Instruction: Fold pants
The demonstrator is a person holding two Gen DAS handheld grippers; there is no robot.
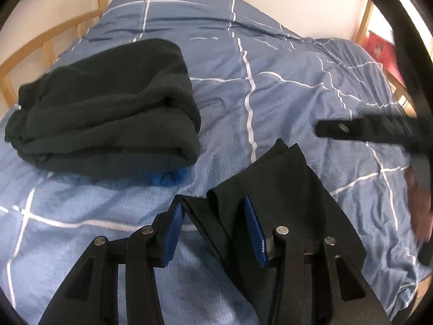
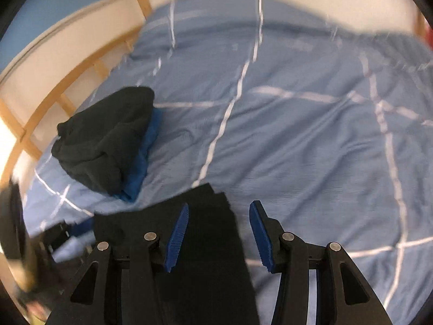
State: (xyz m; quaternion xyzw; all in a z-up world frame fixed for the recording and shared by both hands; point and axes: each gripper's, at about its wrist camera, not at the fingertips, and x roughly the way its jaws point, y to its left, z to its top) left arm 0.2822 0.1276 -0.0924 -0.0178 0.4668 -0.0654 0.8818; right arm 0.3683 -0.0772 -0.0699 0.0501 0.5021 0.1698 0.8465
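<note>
Black pants (image 1: pixel 281 189) lie on the blue bedspread at the near edge; in the left wrist view a folded corner of them sits between my fingers. My left gripper (image 1: pixel 216 230) is open, its blue pads on either side of the cloth without pinching it. In the right wrist view the same black pants (image 2: pixel 205 233) lie under and between the fingers, with their end just past the tips. My right gripper (image 2: pixel 219 233) is open, above the cloth. The right gripper also shows blurred at the right of the left wrist view (image 1: pixel 379 130).
A folded dark green garment (image 1: pixel 108 108) lies on a blue one (image 1: pixel 167 177) at the left of the bed; both show in the right wrist view (image 2: pixel 108 138). A wooden bed rail (image 1: pixel 35 46) runs along the left. A red box (image 1: pixel 379 51) stands at the far right.
</note>
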